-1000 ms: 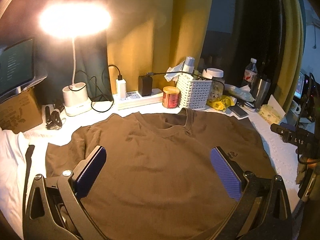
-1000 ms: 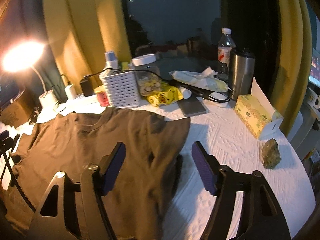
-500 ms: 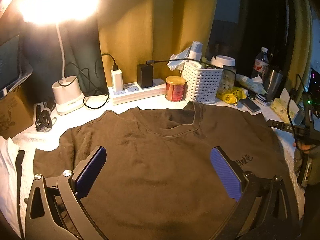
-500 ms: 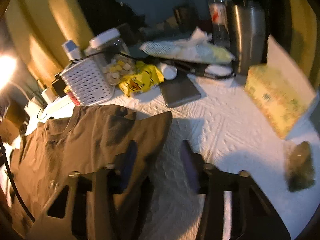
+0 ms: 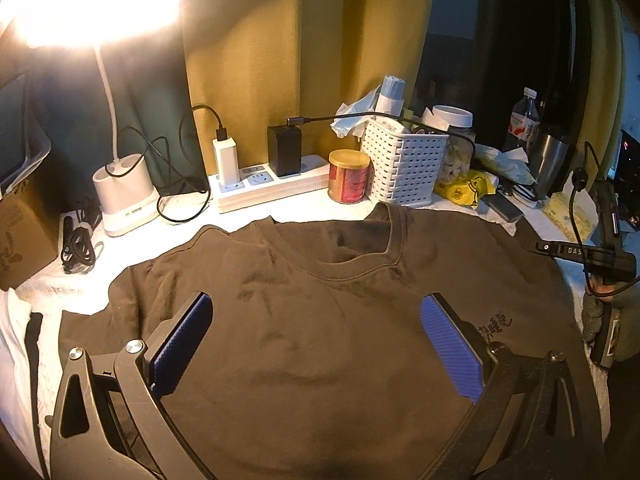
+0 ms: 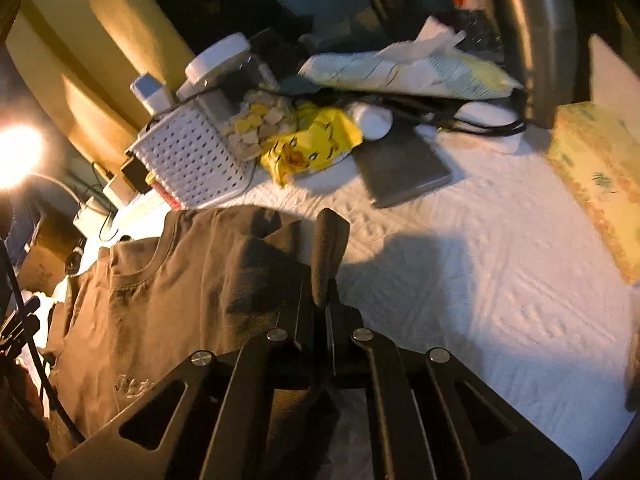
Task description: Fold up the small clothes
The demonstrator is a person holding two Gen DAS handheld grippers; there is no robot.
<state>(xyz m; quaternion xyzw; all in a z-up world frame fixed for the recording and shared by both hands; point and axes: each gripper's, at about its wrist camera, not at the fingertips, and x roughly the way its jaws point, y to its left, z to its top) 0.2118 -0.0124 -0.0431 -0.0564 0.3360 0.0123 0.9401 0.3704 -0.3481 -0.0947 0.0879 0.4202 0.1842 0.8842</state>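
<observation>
Lying flat on the white quilted surface [image 6: 460, 280], the brown cotton T-shirt [image 5: 320, 340] has its sleeve edge clamped in the right claw [image 6: 326, 256], whose jaws have just been closing; the left claw [image 5: 316, 344] hovers apart above it; a thin pinch could slip, spoiling the fold.

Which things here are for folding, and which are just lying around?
For the job: the brown T-shirt; the left gripper, open above it; the right gripper, just closed at the shirt's sleeve edge.

Just lying around: lamp, power strip, red can, white basket, steel cup, tissue box.
</observation>
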